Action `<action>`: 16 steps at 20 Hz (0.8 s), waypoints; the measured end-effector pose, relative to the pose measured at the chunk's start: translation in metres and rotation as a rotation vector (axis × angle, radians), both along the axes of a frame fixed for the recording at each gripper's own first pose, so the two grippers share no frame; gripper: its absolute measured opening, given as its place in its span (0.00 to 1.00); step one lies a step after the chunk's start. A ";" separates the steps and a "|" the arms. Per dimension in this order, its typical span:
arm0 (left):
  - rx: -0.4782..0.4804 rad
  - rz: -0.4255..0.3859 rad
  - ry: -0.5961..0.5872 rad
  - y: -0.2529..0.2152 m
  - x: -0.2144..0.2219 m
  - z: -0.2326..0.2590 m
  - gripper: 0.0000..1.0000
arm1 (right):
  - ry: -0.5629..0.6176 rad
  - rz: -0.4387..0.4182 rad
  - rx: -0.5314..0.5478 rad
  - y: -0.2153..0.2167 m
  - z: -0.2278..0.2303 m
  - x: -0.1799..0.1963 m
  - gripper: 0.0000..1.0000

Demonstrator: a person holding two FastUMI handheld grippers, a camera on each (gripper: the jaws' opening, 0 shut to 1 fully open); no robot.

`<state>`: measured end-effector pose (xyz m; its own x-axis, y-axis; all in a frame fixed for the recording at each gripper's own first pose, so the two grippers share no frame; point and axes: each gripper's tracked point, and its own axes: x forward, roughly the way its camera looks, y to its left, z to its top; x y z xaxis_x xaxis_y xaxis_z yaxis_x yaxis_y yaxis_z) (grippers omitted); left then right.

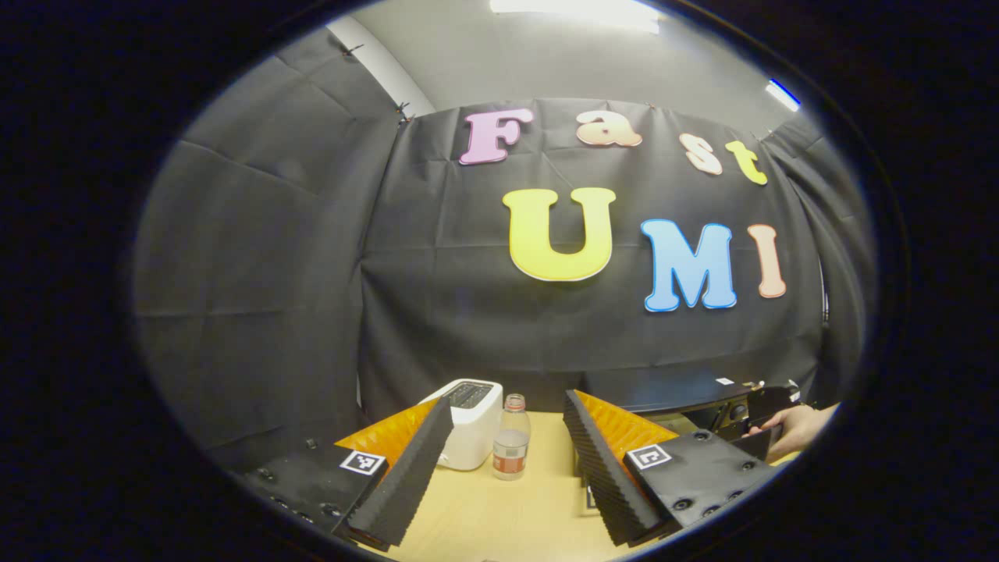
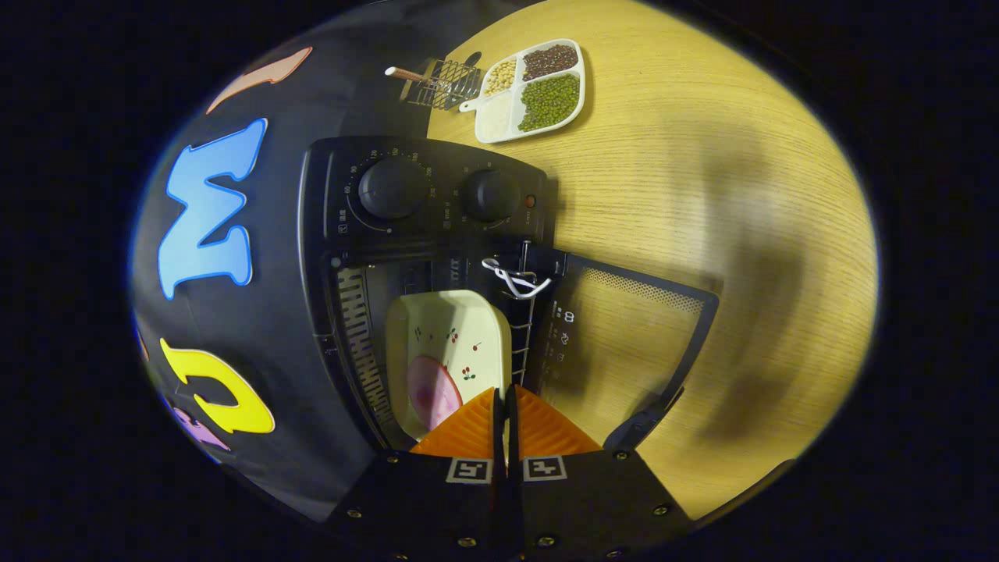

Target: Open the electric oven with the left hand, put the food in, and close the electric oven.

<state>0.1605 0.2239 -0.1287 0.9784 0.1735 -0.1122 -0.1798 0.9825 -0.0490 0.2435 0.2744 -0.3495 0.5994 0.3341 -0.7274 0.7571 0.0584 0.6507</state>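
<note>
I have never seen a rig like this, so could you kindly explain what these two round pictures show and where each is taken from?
No robot here: a person holds a two-finger gripper in each hand, and a fisheye camera rides on each.

The left gripper view looks over the left gripper, open and empty, at a light wooden table with a white toaster and a clear plastic bottle. At the right, a hand holds the other gripper.

The right gripper view is turned sideways. The right gripper, fingers nearly together, grips the rim of a cream dish carrying a pink piece of food, inside the black electric oven, whose glass door is open. Farther off lie a white divided tray of beans and a wire rack.
</note>
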 end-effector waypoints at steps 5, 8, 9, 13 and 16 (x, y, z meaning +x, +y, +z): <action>0.020 0.034 0.022 0.020 -0.004 -0.002 1.00 | -0.024 -0.063 -0.004 0.008 -0.005 0.025 0.04; 0.039 0.042 0.027 0.024 -0.005 0.001 0.97 | -0.074 -0.089 0.028 0.014 -0.003 0.038 0.04; 0.039 0.041 0.029 0.023 -0.004 0.001 0.97 | -0.102 -0.096 0.069 0.023 0.003 0.042 0.09; 0.036 0.013 0.025 0.008 0.001 0.005 1.00 | -0.186 -0.059 0.091 0.027 0.022 0.038 0.72; 0.031 -0.017 0.009 -0.008 0.004 0.010 1.00 | -0.221 0.012 0.040 0.021 0.033 0.025 0.95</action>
<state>0.1640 0.2156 -0.1191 0.9802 0.1602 -0.1161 -0.1633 0.9864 -0.0170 0.2686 0.2953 -0.3164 0.7383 0.3681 -0.5651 0.5954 0.0380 0.8026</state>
